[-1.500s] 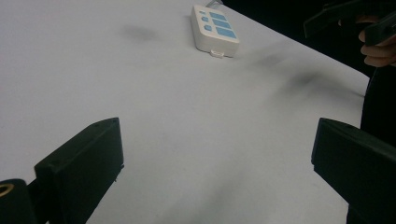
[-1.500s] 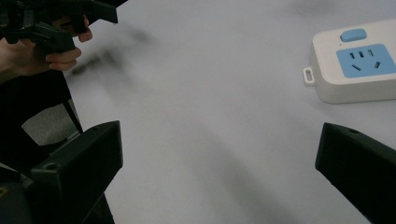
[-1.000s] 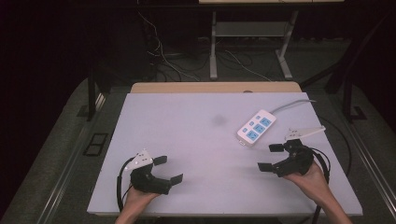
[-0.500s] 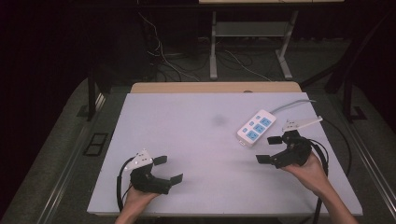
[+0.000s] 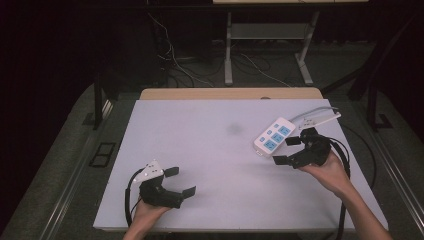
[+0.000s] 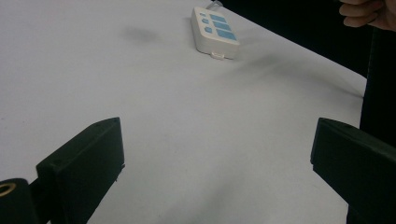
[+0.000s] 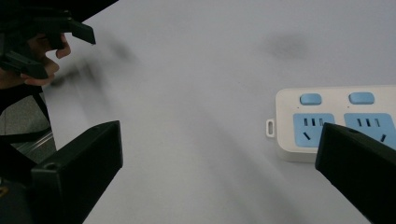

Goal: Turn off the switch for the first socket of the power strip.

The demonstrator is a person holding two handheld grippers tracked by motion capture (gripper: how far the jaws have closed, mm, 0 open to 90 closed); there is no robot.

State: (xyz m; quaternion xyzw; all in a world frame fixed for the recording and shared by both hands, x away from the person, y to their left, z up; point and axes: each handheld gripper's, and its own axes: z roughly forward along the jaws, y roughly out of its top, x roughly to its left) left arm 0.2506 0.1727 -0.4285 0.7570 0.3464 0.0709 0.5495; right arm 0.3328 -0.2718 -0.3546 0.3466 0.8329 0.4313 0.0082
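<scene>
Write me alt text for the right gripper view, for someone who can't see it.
A white plastic power strip with blue sockets and switches lies on a pale grey table, its near end just ahead of the open right gripper, whose black jaws stand wide apart. At far upper left, a hand holds the left gripper.

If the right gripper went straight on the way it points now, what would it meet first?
Probably the near end of the power strip. In the right gripper view, the right gripper has open fingers, and one of them already overlaps the strip's end. The middle of its path is bare table. Depth is unclear.
</scene>
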